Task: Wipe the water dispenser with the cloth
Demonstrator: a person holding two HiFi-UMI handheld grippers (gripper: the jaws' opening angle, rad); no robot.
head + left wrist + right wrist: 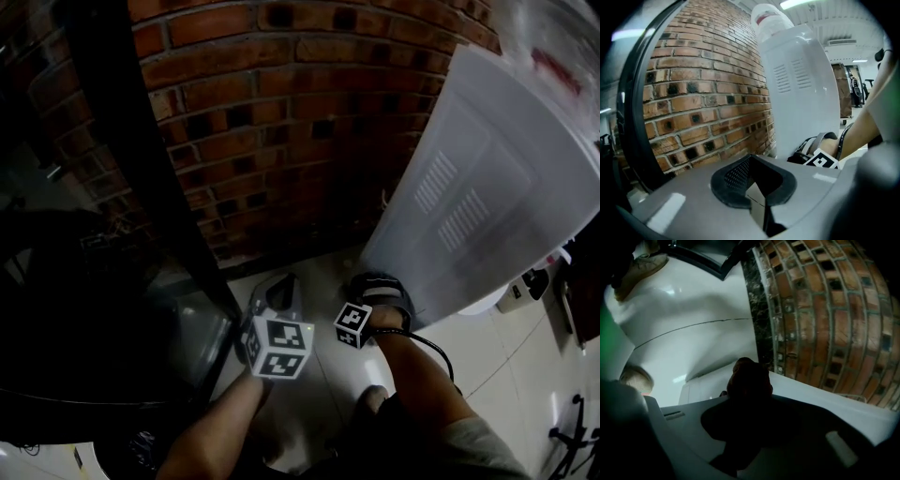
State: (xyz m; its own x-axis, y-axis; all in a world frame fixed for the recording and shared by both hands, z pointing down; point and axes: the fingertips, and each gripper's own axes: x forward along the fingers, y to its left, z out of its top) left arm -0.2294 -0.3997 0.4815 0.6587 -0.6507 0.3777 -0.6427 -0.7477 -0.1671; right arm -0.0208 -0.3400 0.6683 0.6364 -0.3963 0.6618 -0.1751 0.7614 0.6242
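The water dispenser point(797, 93) is standing ahead of the left gripper point(279, 289) and to its right, with a bottle point(771, 18) sitting on top. The brick wall point(708, 93) is running ahead and to the left, behind the dispenser. A post point(131, 141) is standing further left. The right gripper point(378, 284) is hanging just right of the left one, near the dispenser's foot, over the floor point(693, 305), with the cloth point(747, 378) sitting between its jaws.
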